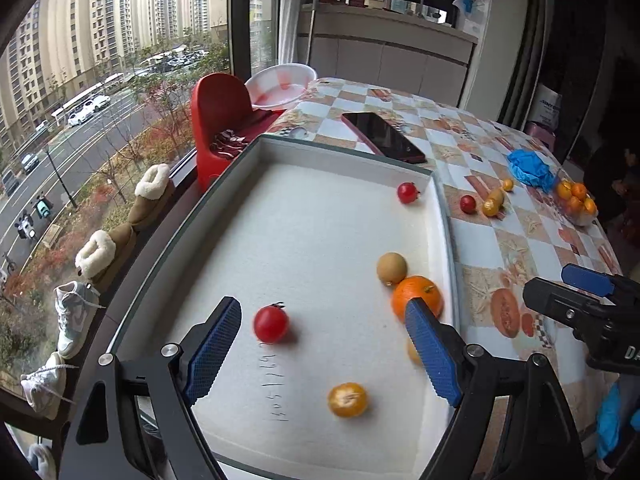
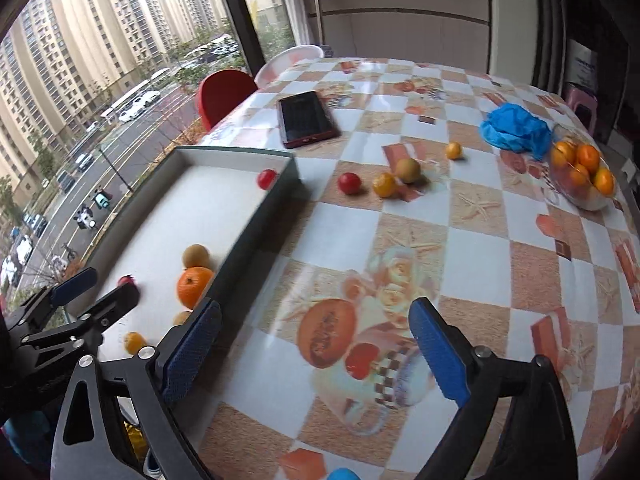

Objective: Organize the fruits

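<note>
Several round fruits, among them a small red one (image 1: 271, 323), lie in the white-lined shallow tray (image 1: 438, 216); four more (image 2: 349, 183) wait upper centre on the checked tablecloth (image 2: 472, 248). Both the left gripper (image 1: 324, 354) and right gripper (image 2: 316, 354) gape empty; next, probably, fetching those.

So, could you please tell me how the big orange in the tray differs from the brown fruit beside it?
The orange is bright orange and clearly larger; the brown fruit is dull tan and smaller. The orange lies nearer the left tongs, partly behind one finger; the brown fruit sits farther back, fully visible. Both are round and rest in the tray by its right wall.
</note>
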Available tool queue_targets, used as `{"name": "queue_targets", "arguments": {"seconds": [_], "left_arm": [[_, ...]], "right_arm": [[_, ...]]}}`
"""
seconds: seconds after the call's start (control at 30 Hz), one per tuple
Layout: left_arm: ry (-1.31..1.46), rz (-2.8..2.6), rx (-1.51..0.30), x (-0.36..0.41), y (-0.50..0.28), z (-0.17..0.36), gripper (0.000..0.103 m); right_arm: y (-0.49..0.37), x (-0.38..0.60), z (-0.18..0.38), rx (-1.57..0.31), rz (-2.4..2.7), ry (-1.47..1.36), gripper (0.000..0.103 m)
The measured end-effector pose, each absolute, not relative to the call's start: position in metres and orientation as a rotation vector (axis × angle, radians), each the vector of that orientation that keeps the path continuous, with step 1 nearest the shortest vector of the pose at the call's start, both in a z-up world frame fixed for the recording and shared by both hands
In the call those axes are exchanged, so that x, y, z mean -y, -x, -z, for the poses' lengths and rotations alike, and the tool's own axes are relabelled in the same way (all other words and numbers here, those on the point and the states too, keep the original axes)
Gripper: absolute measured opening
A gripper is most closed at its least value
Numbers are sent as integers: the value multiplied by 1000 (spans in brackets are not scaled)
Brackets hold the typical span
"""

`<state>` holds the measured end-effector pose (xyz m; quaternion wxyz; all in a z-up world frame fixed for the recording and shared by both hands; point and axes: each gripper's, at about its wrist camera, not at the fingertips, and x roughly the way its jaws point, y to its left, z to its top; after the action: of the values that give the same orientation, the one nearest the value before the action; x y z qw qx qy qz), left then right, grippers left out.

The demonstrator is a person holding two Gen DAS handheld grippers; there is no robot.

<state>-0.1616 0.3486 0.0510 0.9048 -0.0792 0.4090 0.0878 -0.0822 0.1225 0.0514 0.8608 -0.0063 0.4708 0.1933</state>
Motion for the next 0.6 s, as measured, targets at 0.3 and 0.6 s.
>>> {"name": "queue_targets", "arguments": {"seconds": [0.3,0.6], "left_arm": [[70,120,-904,-216,124,-56,85],[21,68,-979,-141,70,-8,85]], "right_arm": [[65,30,-21,-1035,-22,-101,96],[71,98,-6,-951,121,-70,103]]}}
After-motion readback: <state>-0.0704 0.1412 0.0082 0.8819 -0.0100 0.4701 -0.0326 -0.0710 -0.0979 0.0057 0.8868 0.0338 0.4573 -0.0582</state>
